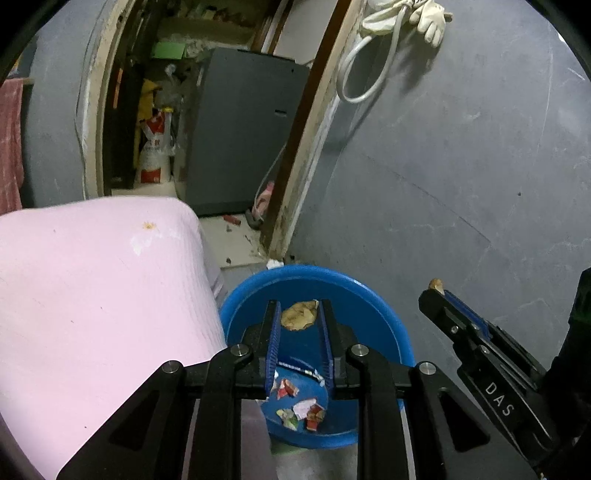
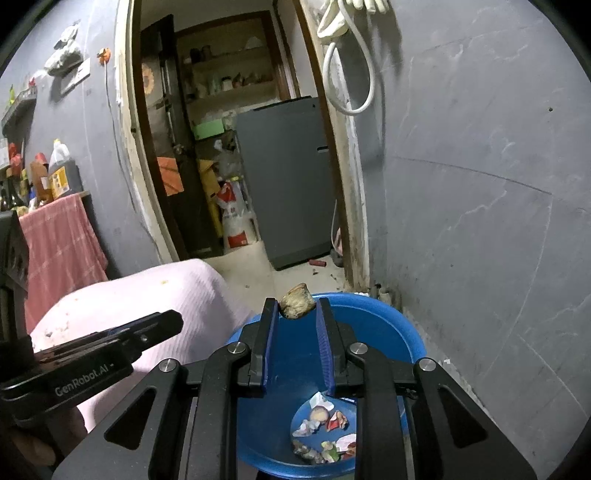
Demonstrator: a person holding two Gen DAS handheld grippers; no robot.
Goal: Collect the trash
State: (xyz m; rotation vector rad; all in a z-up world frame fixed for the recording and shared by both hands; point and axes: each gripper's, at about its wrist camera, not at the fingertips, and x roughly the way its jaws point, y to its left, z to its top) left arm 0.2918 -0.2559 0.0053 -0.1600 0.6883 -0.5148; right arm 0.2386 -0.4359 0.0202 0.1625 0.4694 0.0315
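In the left wrist view my left gripper (image 1: 299, 305) is shut on a tan crumpled scrap (image 1: 300, 315), held above a blue basin (image 1: 373, 295). Torn paper and wrapper bits (image 1: 301, 406) lie on the basin's floor. My right gripper (image 1: 435, 293) hangs to the right over the basin's edge, a tan bit showing at its tip. In the right wrist view the right gripper (image 2: 297, 301) is shut on a brown lump (image 2: 297, 306) above the same basin (image 2: 402, 325), whose scraps (image 2: 325, 432) lie below. The left gripper (image 2: 173, 321) reaches in from the left; what it holds is hidden there.
A pink cloth-covered surface (image 1: 92, 295) borders the basin on the left. A grey wall (image 1: 461, 184) stands close on the right. Beyond is a doorway with a grey fridge (image 2: 288, 177) and sacks. A white hose and gloves (image 1: 428, 18) hang above. A red towel (image 2: 59, 243) hangs at left.
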